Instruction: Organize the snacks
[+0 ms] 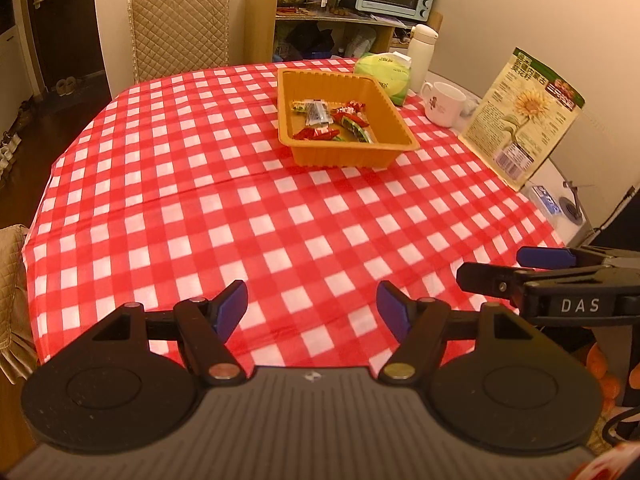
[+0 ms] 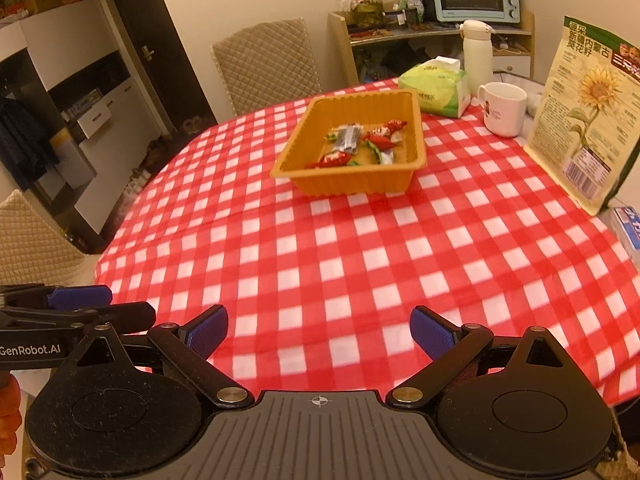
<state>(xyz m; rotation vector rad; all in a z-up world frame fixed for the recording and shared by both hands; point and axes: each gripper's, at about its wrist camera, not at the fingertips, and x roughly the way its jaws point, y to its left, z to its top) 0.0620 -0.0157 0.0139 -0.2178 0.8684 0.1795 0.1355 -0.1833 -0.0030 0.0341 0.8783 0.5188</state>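
Orange tray (image 1: pixel 402 120), upper centre: wrapped snacks (image 1: pixel 332 120) inside. Left gripper (image 1: pixel 312 300), right gripper (image 2: pixel 319 330): jaws open, empty, lower frame.

Snacks (image 1: pixel 332 120) lie in the tray (image 1: pixel 400 120) on the table (image 1: pixel 200 220); mug (image 1: pixel 442 102) probably just right.

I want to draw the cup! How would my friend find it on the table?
Start at the round table with the red-and-white checked cloth. Go to its far right side, past the orange plastic tray of wrapped sweets. The white ceramic mug stands between the green tissue pack and the sunflower seed bag; only it has a handle.
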